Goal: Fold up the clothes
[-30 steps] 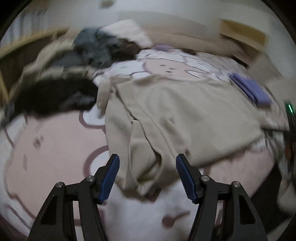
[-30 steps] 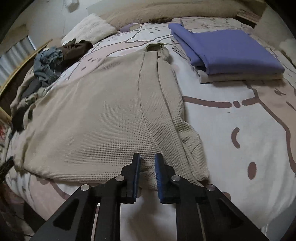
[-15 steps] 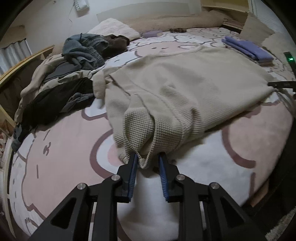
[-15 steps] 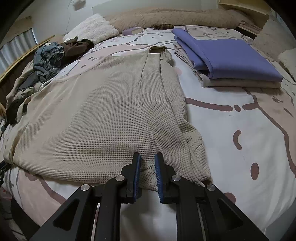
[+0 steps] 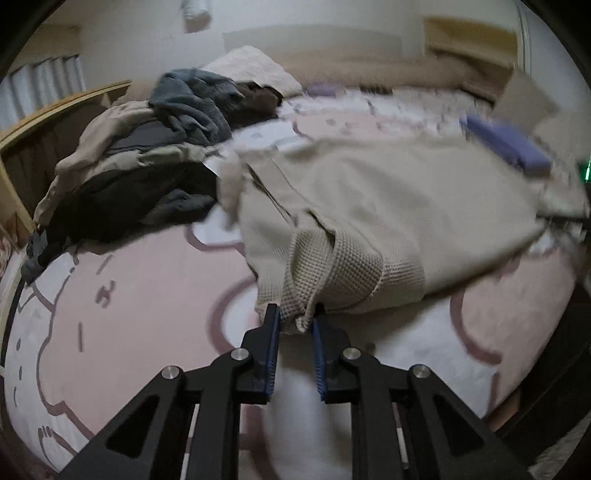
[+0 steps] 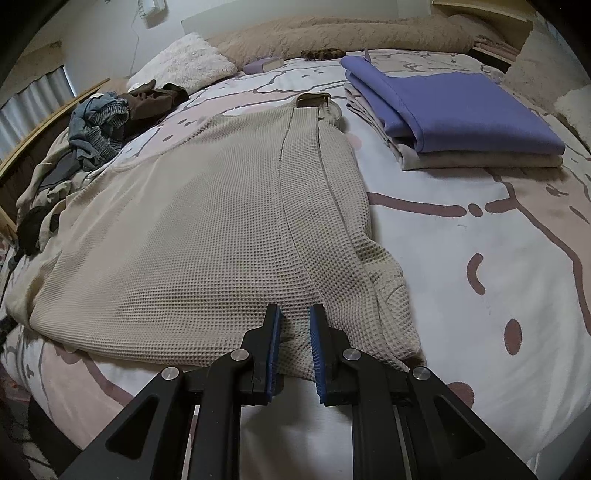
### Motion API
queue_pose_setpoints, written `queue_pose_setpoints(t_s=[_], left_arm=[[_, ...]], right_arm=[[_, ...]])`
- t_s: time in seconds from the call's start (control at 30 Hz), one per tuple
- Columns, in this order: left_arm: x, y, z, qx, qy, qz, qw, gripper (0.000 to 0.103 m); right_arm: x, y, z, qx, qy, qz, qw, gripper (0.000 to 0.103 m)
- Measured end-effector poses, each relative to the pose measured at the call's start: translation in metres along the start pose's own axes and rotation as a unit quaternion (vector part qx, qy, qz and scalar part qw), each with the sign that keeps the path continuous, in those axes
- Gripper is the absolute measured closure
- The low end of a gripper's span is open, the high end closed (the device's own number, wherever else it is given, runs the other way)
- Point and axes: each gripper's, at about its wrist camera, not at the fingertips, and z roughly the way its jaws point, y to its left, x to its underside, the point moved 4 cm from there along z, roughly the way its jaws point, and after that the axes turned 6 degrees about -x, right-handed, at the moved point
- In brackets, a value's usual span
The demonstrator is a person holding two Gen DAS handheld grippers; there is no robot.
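A home bedroom: wide bed with pink-and-white cartoon-print bedspread point(image 6: 480, 258), fluffy white pillow point(image 6: 184, 62) at upper left, long beige bolster point(image 6: 332, 31) along the top.

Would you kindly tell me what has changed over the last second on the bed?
The left gripper, open a second ago, is closing on the bunched corner of the beige waffle garment. The right gripper stays clamped on the garment's near hem; the folded purple stack is unmoved.
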Motion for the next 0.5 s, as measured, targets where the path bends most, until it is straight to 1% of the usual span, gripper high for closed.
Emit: queue_pose_setpoints(t_s=[0.07, 0.1, 0.13, 0.2, 0.27, 0.3, 0.33, 0.4, 0.43, 0.47, 0.5], left_arm=[[-0.01, 0.015, -0.01, -0.001, -0.009, -0.003, 1.0, 0.088], [-0.013, 0.022, -0.013, -0.008, -0.011, 0.0, 0.9999, 0.092], [-0.013, 0.03, -0.013, -0.02, -0.005, 0.001, 0.9998, 0.102], [-0.007, 0.049, -0.008, -0.048, 0.013, -0.001, 0.9988, 0.102], [0.005, 0.065, 0.0, -0.059, 0.039, -0.012, 0.9974, 0.102], [0.013, 0.071, 0.004, -0.056, 0.056, -0.02, 0.9967, 0.102], [0.019, 0.07, 0.004, -0.045, 0.062, -0.026, 0.9967, 0.102], [0.021, 0.056, -0.002, -0.02, 0.054, -0.02, 0.9981, 0.101], [0.02, 0.043, -0.008, -0.006, 0.041, -0.005, 0.9991, 0.09], [0.018, 0.031, -0.013, 0.004, 0.027, 0.012, 0.9996, 0.067], [0.016, 0.018, -0.018, 0.013, 0.012, 0.03, 0.9994, 0.056]], right_arm=[[0.0, 0.0, 0.0, 0.001, 0.001, -0.001, 1.0, 0.089], [0.0, 0.0, 0.0, 0.0, 0.001, -0.001, 1.0, 0.089], [0.0, 0.0, 0.0, -0.001, 0.001, 0.0, 1.0, 0.089], [0.0, -0.001, 0.0, -0.002, 0.001, 0.002, 1.0, 0.089], [0.0, -0.001, 0.0, -0.004, 0.001, 0.002, 1.0, 0.088], [0.0, 0.0, 0.001, -0.004, 0.001, 0.003, 1.0, 0.088], [0.0, -0.001, 0.001, -0.005, 0.001, 0.004, 1.0, 0.088], [-0.001, -0.001, 0.001, -0.006, 0.002, 0.006, 1.0, 0.089], [-0.001, -0.001, 0.001, -0.006, 0.002, 0.006, 1.0, 0.089], [-0.001, -0.001, 0.001, -0.005, 0.002, 0.007, 1.0, 0.088], [-0.001, 0.0, 0.001, -0.004, 0.002, 0.007, 1.0, 0.088]])
